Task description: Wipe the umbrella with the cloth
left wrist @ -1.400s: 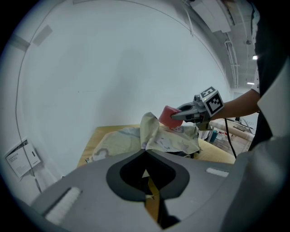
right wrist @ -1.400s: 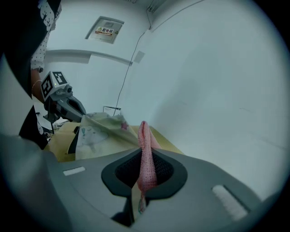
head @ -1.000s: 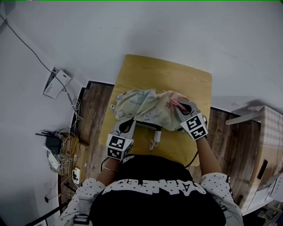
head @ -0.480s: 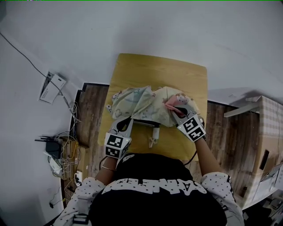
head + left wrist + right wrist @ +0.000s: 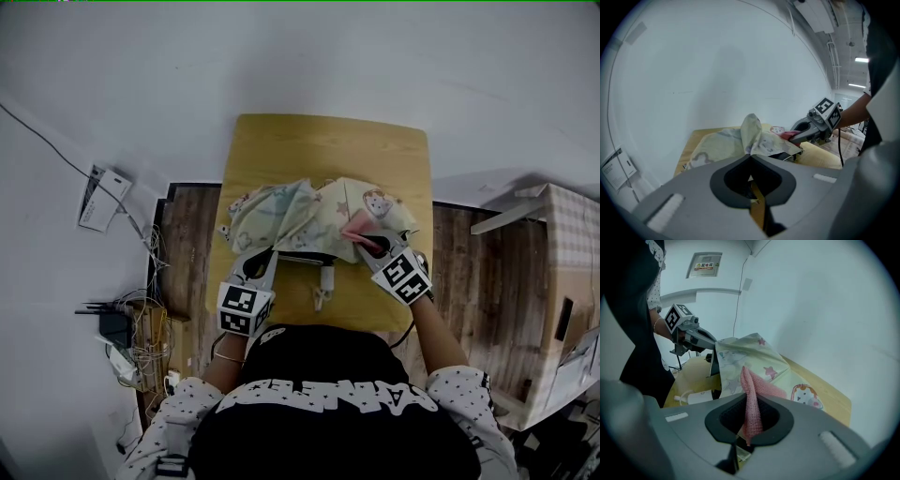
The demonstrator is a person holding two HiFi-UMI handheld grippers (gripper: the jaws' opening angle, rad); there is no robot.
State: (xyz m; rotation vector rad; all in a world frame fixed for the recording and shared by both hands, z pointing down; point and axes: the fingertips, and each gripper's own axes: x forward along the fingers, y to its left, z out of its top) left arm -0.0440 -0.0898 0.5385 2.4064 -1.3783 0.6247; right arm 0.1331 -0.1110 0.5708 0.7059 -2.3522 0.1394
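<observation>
The umbrella (image 5: 298, 217), pale fabric printed with stars and cartoon animals, lies crumpled at the middle of the frame on the wooden table (image 5: 328, 145). The left tool (image 5: 266, 257), at the umbrella's lower left edge, has its jaws closed on a raised fold of the fabric. The right tool (image 5: 371, 243), at the lower right, is clamped on the pink cloth (image 5: 357, 227), which rests against the fabric near a cartoon face.
</observation>
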